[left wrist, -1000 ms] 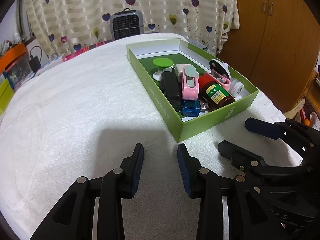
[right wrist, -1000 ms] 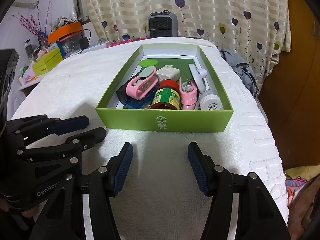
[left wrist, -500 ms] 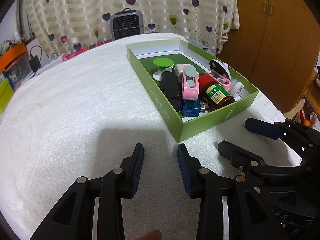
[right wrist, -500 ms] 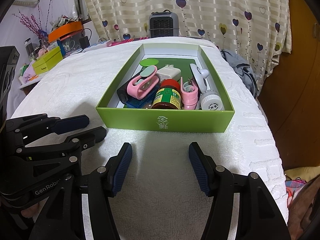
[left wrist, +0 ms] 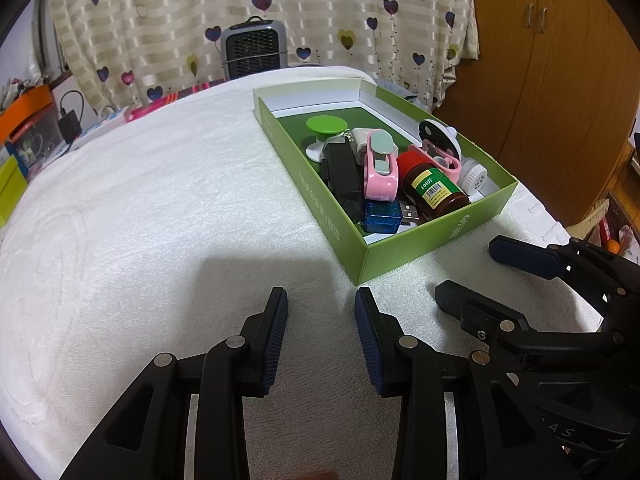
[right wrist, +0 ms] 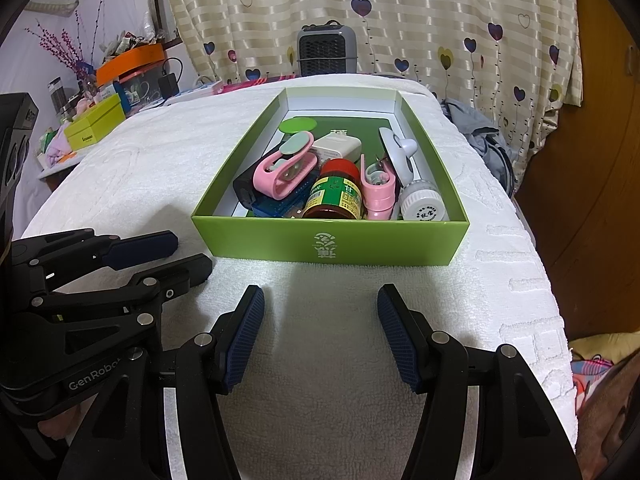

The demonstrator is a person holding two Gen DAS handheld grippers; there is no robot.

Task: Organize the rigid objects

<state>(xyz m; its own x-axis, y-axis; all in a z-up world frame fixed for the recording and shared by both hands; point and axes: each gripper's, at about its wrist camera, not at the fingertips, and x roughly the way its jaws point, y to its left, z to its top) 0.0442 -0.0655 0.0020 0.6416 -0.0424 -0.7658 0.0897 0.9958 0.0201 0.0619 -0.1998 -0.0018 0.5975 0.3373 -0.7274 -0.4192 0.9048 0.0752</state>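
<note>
Heart-print curtain [left wrist: 280,12] and a small grey heater [left wrist: 254,53] backed a worktop [left wrist: 140,208] covered in white towelling; a wooden wardrobe [left wrist: 552,80] stood to the right. Left wrist view: green box [left wrist: 404,250] sat towards the right side of the worktop, its near corner just beyond the left tongs [left wrist: 321,316], which hung part open above bare cloth and held nothing. All loose items lay inside the box: brown bottle [left wrist: 434,186], pink clip [left wrist: 381,172], black block [left wrist: 342,176], blue USB device [left wrist: 382,218], green-topped knob [left wrist: 325,126], white cap [left wrist: 474,176]. The pile crowded the near end; the far end was bare green floor. Judged: sorting essentially complete. Wide open cloth to the left gave free room. Right wrist view: right tongs [right wrist: 322,320] stood spread wider, empty, squarely facing the box's near wall [right wrist: 328,240], close but apart from it. A white charger [right wrist: 338,148] showed behind the bottle. The worktop's right edge [right wrist: 536,264] fell away near the box; retreat looked safest straight back.
</note>
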